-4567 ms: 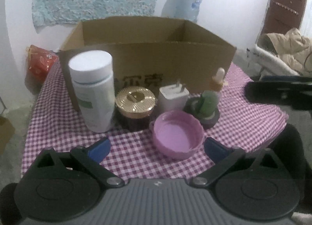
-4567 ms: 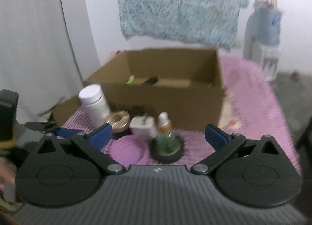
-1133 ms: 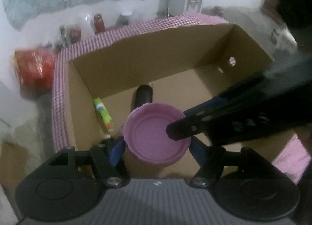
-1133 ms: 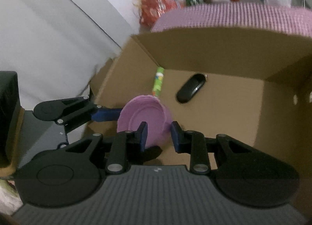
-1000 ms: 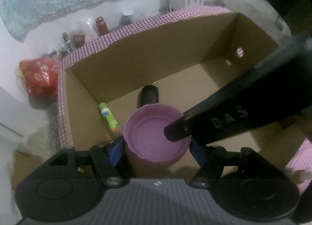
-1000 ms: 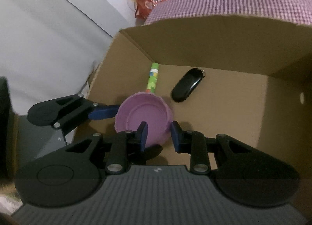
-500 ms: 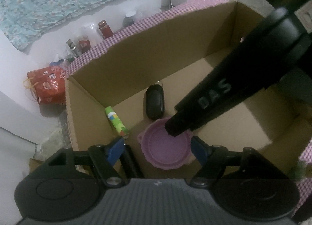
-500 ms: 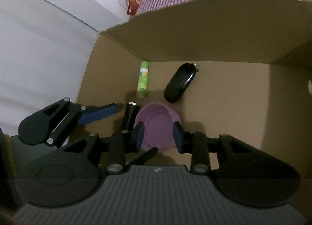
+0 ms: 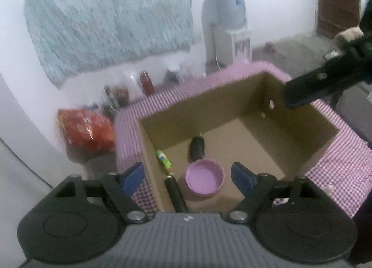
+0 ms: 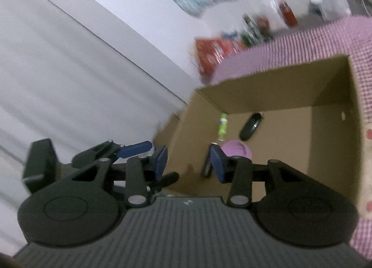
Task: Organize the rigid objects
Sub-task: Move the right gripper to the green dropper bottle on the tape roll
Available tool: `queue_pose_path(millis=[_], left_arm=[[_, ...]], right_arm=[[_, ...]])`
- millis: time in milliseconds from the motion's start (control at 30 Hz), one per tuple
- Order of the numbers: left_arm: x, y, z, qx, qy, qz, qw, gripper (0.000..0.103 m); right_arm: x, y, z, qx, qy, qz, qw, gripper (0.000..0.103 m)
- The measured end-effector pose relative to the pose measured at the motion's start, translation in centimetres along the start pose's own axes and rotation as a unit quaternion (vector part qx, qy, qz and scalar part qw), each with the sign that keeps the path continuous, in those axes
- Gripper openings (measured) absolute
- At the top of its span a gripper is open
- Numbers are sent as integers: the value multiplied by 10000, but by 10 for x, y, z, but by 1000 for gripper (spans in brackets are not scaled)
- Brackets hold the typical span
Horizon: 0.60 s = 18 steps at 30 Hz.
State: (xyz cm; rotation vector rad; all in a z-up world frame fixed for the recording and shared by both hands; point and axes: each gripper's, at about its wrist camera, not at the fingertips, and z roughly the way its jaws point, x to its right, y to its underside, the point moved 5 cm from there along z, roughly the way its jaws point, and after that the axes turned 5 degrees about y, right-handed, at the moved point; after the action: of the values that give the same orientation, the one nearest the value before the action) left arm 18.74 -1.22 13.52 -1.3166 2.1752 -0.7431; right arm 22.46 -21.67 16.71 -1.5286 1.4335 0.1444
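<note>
My left gripper (image 9: 186, 177) hangs wide and empty, my right gripper (image 10: 188, 160) narrower, jaws just opening, nothing between. The purple lid (image 9: 204, 181) lies in the cardboard box (image 9: 232, 96): light, stiff, slick plastic; I judge its rim the best hold.

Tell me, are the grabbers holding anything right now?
No, nothing. The pink lid lies on the floor of the cardboard box. The left gripper and right gripper have just been opening, with nothing between their jaws.

A lived-in home room: water dispenser (image 9: 229, 24), checkered tablecloth (image 9: 344, 163), jars on the floor (image 9: 146, 82), cloth hung on the wall (image 9: 111, 17).
</note>
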Motion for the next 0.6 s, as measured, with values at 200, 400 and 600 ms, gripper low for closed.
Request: queue_pose_path(millis=[200, 400, 600], left_arm=[[21, 24, -54, 670, 315, -404, 9964, 88], [70, 65, -64, 1089, 401, -359, 9926, 90], [132, 91, -37, 960, 706, -24, 9929, 90]], right_arm=[[-5, 67, -82, 901, 125, -354, 9952, 49], [14, 138, -103, 1361, 854, -609, 9851, 51], [41, 184, -79, 1444, 1238, -436, 9808, 51]])
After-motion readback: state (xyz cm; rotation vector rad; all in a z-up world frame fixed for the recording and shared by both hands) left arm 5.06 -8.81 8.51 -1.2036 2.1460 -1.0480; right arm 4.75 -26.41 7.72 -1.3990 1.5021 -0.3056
